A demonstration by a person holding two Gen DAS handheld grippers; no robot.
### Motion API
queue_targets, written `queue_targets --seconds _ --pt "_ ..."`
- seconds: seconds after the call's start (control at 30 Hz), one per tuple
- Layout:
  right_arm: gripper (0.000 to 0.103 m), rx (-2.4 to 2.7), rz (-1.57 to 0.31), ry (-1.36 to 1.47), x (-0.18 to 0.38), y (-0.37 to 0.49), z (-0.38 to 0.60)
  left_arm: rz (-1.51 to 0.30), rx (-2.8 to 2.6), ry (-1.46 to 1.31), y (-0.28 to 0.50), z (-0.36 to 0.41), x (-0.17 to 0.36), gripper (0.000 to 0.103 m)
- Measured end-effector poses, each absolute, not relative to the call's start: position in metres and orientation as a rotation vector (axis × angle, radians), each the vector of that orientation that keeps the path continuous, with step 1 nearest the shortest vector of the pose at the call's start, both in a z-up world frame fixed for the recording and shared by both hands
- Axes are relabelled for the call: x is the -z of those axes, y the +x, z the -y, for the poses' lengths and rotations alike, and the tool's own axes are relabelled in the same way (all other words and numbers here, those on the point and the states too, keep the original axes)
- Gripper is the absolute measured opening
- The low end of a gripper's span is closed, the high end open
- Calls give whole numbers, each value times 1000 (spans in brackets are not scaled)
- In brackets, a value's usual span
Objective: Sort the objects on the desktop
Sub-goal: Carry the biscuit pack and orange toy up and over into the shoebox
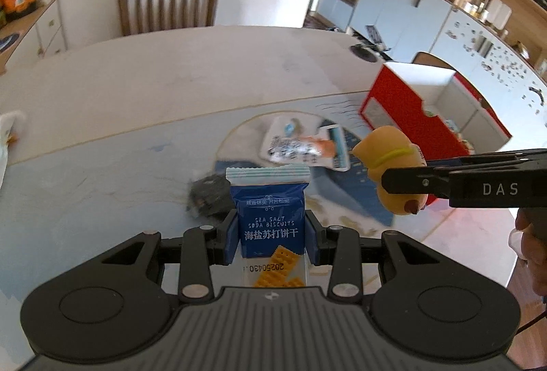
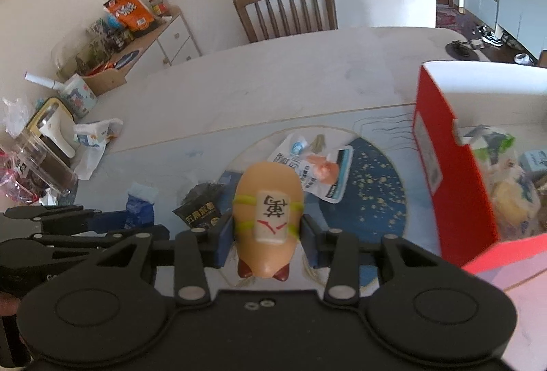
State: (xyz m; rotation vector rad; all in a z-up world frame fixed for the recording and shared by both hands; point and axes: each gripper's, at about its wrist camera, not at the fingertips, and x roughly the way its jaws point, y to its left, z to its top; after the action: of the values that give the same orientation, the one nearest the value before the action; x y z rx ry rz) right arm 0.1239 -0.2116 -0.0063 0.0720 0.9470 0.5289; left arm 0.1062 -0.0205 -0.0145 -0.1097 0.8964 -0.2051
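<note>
My left gripper is shut on a blue sea salt soda biscuit packet, held upright above the table. My right gripper is shut on a tan toy animal with a white mahjong-like tile banded to its back. The toy also shows in the left wrist view, to the right of the packet. The left gripper and its packet show at the left of the right wrist view. A red open box with several items inside stands to the right.
On the blue round-patterned mat lie a black snack packet and white wrappers. A wooden chair stands behind the table. Clutter and a clear container sit at the table's left.
</note>
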Motion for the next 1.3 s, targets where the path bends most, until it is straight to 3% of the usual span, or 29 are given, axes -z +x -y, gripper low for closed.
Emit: queue_targets --seconds 1.3 --pt "40 -392 -850 158 -41 133 370 -869 490 85 168 186 -32 37"
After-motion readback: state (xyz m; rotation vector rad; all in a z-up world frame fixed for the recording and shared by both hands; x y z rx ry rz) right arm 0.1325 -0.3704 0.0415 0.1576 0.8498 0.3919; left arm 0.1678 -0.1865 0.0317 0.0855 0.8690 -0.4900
